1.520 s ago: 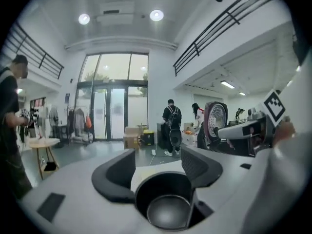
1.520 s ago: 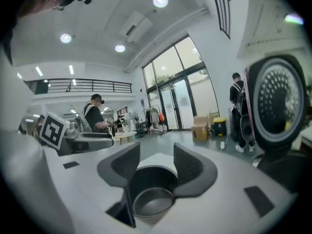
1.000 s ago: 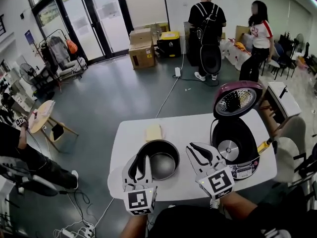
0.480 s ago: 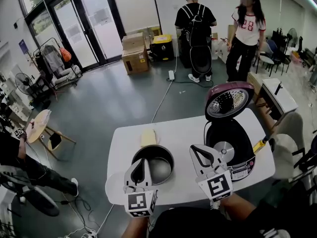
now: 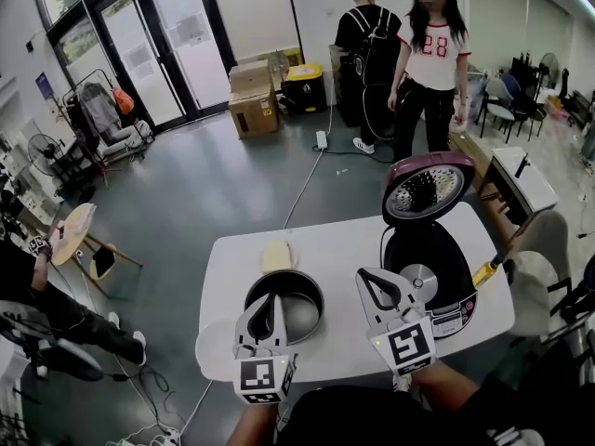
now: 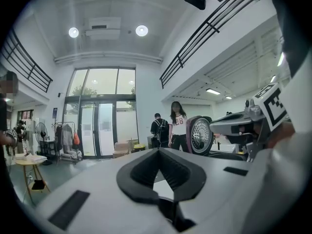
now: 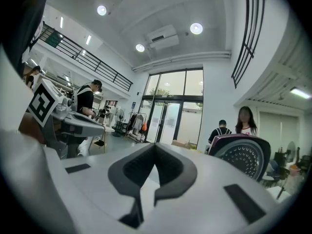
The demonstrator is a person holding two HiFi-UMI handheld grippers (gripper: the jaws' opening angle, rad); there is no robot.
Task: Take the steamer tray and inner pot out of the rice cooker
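**White table (image 5: 344,240): pot (image 5: 288,307) out, cooker (image 5: 446,295) open**

The pot sits just ahead of the left gripper (image 5: 268,303), the nearer one; the cooker stands right of the right gripper (image 5: 367,279). Both grippers are closed on nothing.

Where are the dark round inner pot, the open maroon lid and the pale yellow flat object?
dark round inner pot (image 5: 302,312), head view, inside bottom.
open maroon lid (image 5: 425,193), head view, perforated inner plate.
pale yellow flat object (image 5: 276,255), head view, middle.
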